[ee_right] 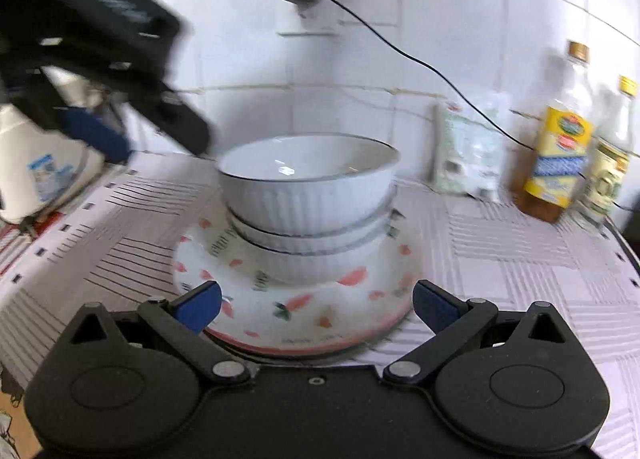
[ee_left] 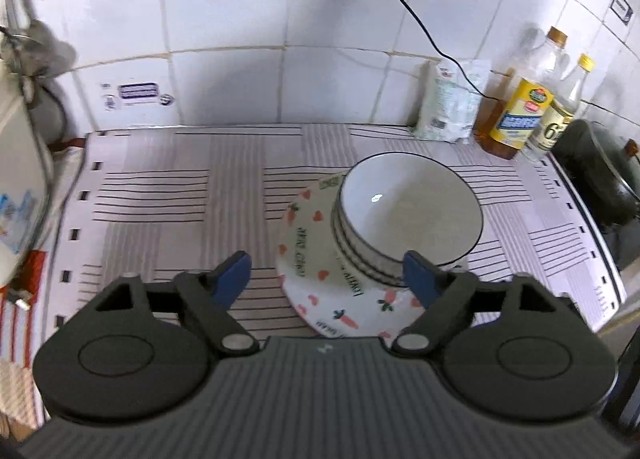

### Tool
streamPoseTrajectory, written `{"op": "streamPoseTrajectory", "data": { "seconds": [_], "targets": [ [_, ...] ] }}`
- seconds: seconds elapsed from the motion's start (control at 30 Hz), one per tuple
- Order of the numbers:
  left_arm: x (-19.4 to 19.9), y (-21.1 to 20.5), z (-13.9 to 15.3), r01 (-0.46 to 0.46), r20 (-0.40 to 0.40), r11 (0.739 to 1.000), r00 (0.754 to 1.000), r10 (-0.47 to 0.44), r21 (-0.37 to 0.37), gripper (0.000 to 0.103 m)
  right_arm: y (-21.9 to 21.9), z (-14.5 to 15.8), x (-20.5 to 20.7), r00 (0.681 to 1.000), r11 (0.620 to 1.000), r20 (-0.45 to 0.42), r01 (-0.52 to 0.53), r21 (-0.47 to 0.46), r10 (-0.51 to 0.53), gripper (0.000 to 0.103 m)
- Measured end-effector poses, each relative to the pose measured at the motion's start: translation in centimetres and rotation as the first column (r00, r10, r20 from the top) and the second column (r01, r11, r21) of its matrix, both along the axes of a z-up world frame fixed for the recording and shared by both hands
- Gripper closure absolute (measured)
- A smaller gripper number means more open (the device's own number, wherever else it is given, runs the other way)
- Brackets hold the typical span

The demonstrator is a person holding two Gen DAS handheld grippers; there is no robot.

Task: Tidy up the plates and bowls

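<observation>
Stack of white ribbed bowls (ee_left: 404, 215), three rims countable in the right wrist view, sits nested at frame centre on a carrot-and-heart patterned plate (ee_left: 320, 291). Plate rests on the striped cloth (ee_left: 160, 199) covering the counter. Left gripper (ee_left: 326, 279) is released, jaws spread wide, nothing between the pads. Right gripper (ee_right: 316, 307) is likewise spread and empty, low centre, near the plate rim. Oil bottle (ee_left: 520, 115) stands upper right against the tiled wall.
</observation>
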State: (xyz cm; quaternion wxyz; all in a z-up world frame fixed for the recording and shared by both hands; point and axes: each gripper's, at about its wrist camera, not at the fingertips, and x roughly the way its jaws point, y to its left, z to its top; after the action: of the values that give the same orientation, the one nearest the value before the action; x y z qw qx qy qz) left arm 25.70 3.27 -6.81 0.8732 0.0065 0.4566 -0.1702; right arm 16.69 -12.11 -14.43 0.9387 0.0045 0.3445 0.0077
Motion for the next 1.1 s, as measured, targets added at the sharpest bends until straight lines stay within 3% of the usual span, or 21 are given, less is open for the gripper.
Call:
{"op": "streamPoseTrajectory", "data": {
  "seconds": [0.23,0.33,0.47,0.77,0.93,1.1],
  "targets": [
    [-2.7,1.0,1.5,-0.042,0.026,0.998,0.999,0.041,0.040,0.003,-2.0,2.2,-0.6,0.995,0.996,-0.026,0.091,-0.013,-0.091,0.000],
    [-4.0,1.4,2.3,-0.085,0.041,0.995,0.996,0.083,0.057,0.003,-2.8,4.4,-1.3,0.992,0.992,-0.013,0.125,-0.030,-0.126,0.000],
    [-5.1,1.7,3.2,-0.155,0.005,0.983,0.988,0.155,0.095,0.003,-3.7,7.5,-2.0,0.986,0.987,-0.046,0.156,-0.032,-0.158,0.000],
    [-9.1,1.5,6.2,-0.143,0.039,0.978,0.990,0.139,0.153,0.003,-5.2,13.3,-4.6,0.981,0.985,-0.136,0.151,0.083,-0.139,0.000],
    [-11.3,0.7,8.0,-0.128,0.085,0.972,0.990,0.114,0.196,0.003,-4.3,15.8,-6.5,0.975,0.986,-0.148,0.167,0.007,-0.164,0.000],
    [-12.9,0.1,9.2,-0.105,0.093,0.973,0.992,0.087,0.207,0.003,-4.4,17.2,-8.0,0.971,0.982,-0.150,0.189,0.004,-0.186,0.000]
  ]
}}
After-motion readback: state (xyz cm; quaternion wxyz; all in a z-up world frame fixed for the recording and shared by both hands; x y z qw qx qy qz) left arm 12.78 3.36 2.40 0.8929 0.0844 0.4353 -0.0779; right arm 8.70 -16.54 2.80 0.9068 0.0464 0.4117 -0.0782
